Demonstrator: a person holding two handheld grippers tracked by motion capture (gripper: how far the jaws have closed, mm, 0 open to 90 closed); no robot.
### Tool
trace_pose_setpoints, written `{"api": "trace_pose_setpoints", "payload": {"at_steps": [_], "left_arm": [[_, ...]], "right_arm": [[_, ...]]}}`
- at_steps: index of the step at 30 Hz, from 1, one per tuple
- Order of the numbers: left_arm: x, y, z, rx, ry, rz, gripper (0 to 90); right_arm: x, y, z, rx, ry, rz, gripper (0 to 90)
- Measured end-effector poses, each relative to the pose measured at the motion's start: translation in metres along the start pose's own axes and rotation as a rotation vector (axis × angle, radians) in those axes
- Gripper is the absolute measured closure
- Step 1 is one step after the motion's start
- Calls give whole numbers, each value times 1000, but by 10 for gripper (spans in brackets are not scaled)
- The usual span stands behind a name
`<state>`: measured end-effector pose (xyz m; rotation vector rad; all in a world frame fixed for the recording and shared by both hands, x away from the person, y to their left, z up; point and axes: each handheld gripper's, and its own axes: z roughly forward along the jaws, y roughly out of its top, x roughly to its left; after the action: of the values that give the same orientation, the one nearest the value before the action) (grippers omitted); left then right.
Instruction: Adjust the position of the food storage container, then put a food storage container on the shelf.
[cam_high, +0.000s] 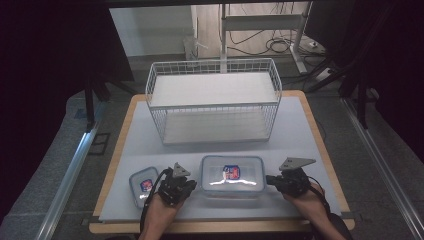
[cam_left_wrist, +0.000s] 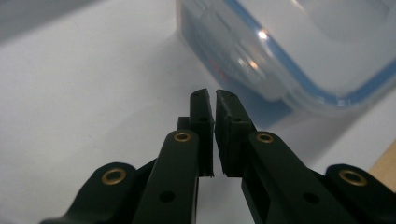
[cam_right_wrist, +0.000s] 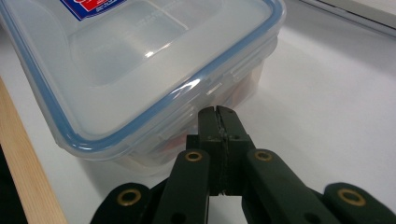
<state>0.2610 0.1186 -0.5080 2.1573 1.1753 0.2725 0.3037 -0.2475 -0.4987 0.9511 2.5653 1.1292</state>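
A large clear container (cam_high: 232, 175) with a blue-rimmed lid and a red-and-blue label sits near the table's front edge. My left gripper (cam_high: 192, 184) is just left of it, pointing at its side. In the left gripper view the container's corner (cam_left_wrist: 299, 51) lies a short way beyond my left gripper (cam_left_wrist: 214, 95), whose jaws stand almost together, a thin slit between them and nothing in it. My right gripper (cam_high: 268, 179) is at the container's right side. In the right gripper view my right gripper (cam_right_wrist: 217, 111) is shut and empty, its tips right at the container's (cam_right_wrist: 140, 60) side wall; I cannot tell if they touch.
A smaller lidded container (cam_high: 144, 185) with the same label sits left of my left hand. A white wire basket (cam_high: 215, 100) with a shelf stands at the back of the white mat (cam_high: 300, 135). The wooden table edge (cam_right_wrist: 28, 186) runs close by.
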Motion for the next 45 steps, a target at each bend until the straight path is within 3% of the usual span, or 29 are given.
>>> {"api": "trace_pose_setpoints", "payload": {"at_steps": [6, 9, 11, 14, 15, 17, 21, 26, 37, 45], "left_arm": [[8, 5, -2, 7, 47, -1, 875], [13, 3, -2, -10, 38, -16, 874], [14, 2, -7, -16, 69, 5, 849], [19, -3, -21, -67, 123, 19, 760], [22, -7, -29, -103, 151, 14, 647], [25, -11, -34, -127, 158, 0, 601], [29, -24, -40, -177, 131, 2, 380], [30, -26, -36, -155, 82, -13, 256], [28, -24, -36, -178, 60, -15, 169], [23, -19, -31, -207, 56, 27, 109]], "right_arm": [[3, 11, 13, 2, 4, 6, 897], [6, 16, 18, 9, -4, 1, 897], [6, 15, 16, 4, 2, 3, 893], [2, 13, 5, -17, -41, -22, 852], [-4, 11, -5, -34, -41, -13, 790], [-6, 9, -8, -41, -38, -5, 765], [-16, 1, -18, -57, -76, -19, 552], [-20, -5, -15, -44, -91, -26, 365], [-18, -4, -13, -44, -94, -43, 287], [-19, -2, -15, -46, -92, -27, 240]]}}
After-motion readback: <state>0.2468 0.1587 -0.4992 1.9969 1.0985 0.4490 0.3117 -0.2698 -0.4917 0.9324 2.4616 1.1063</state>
